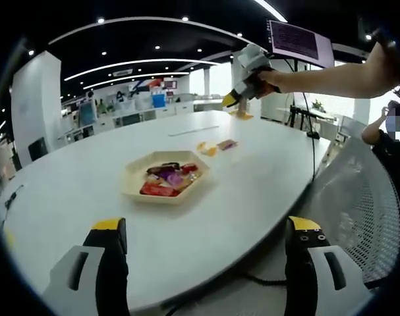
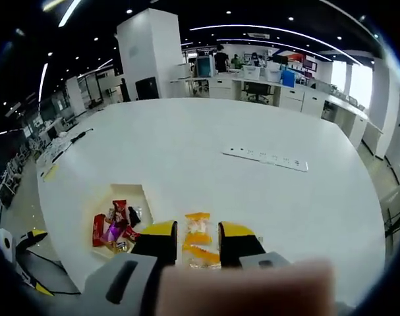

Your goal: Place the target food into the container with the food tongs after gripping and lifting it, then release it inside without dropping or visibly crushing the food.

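Note:
A cream hexagonal tray [image 1: 131, 172] holding several snack packets sits mid-table; it also appears as the tray [image 2: 142, 195] at lower left in the right gripper view. My right gripper [image 2: 198, 232] has its jaws drawn in on an orange snack packet [image 2: 198, 227]. The left gripper view shows that right gripper [image 1: 234, 99] held by a hand over the far end of the table, with the orange packet [image 1: 241, 115] at its tips. My left gripper [image 1: 206, 225] stands wide open and holds nothing, at the table's near edge.
An orange packet [image 1: 207, 149] and a purple packet [image 1: 227, 143] lie loose beside the tray. A white power strip [image 2: 265, 158] lies further along the white table [image 2: 186, 131]. A mesh chair [image 1: 364, 204] stands to the right, and a monitor [image 1: 298, 41] hangs above.

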Available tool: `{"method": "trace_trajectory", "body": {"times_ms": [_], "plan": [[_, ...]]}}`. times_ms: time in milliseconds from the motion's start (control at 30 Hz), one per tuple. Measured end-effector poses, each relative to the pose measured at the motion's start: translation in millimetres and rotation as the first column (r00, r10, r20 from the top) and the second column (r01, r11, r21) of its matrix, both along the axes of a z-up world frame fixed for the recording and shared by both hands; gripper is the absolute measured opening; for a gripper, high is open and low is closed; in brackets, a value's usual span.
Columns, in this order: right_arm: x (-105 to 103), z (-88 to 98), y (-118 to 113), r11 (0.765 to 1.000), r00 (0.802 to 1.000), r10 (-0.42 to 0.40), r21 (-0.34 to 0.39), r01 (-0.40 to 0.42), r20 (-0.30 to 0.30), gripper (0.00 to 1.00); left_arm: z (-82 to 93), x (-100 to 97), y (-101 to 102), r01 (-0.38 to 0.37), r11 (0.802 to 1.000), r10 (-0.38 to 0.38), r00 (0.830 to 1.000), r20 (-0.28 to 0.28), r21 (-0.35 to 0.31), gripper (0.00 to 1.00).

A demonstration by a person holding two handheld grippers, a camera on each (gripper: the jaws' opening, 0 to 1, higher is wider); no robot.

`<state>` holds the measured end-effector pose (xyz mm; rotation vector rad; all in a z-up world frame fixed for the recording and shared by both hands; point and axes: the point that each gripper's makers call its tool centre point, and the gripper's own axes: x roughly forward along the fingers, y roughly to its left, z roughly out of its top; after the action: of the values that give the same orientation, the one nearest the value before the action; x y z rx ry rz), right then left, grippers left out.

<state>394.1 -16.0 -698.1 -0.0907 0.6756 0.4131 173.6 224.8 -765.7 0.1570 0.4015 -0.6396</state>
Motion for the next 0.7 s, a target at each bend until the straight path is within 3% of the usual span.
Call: {"method": "trace_trajectory", "body": {"times_ms": [167,700], "plan": [[4,0.6,25,0.999,0.999,0.033,0.009,-0.033,0.004,0.24,-0.5,0.3,1,-0.006,1.000,0.006,1.000,-0.001,0.003,0.98],[14,-7.4,134,0.980,0.981,0.193,0.053,-0.192,-0.012,0.24,-0.4,1.6,3,-0.021,1.000,0.021,1.000,0.004,0.010,0.99]]}}
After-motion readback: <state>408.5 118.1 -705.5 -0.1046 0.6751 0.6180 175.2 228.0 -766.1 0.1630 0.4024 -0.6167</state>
